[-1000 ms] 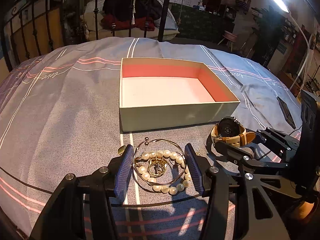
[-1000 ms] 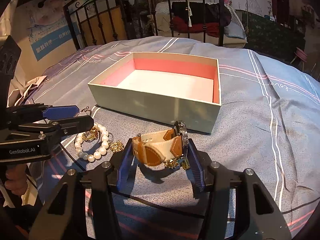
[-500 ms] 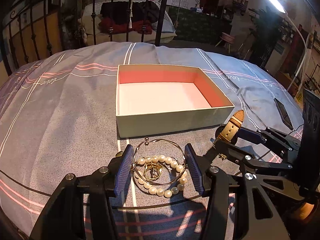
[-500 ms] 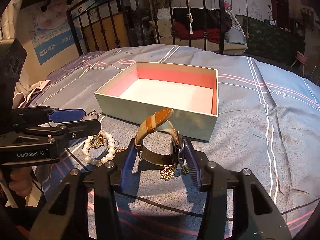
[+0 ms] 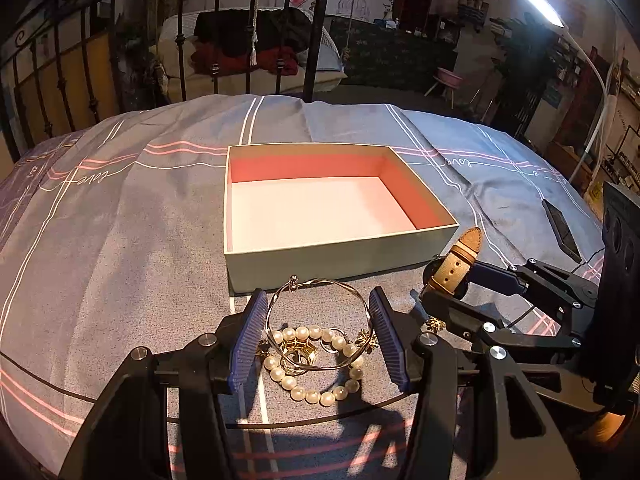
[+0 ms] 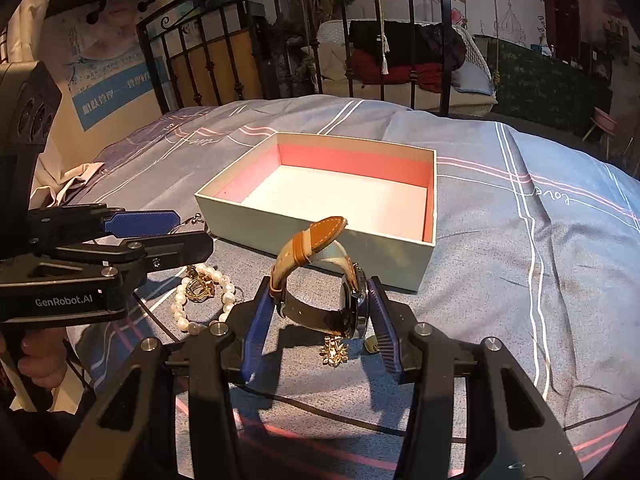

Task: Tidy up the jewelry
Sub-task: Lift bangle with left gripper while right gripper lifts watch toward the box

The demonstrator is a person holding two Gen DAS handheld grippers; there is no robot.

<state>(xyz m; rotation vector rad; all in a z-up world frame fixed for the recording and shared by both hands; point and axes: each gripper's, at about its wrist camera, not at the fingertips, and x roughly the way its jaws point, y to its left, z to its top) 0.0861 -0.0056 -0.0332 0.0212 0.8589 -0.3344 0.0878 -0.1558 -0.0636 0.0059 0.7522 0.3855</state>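
Right fingers clamped on watch, left fingers apart around bangle

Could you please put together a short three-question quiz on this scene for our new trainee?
1. True or false: the box already holds jewelry.
2. What does the right gripper grip? A) pearl bracelet B) watch C) phone
3. Which two pieces lie between the left gripper jaws?

Key:
1. False; only its bare floor shows.
2. B, the watch, strap sticking up.
3. The gold bangle and the pearl bracelet, on the bedspread.
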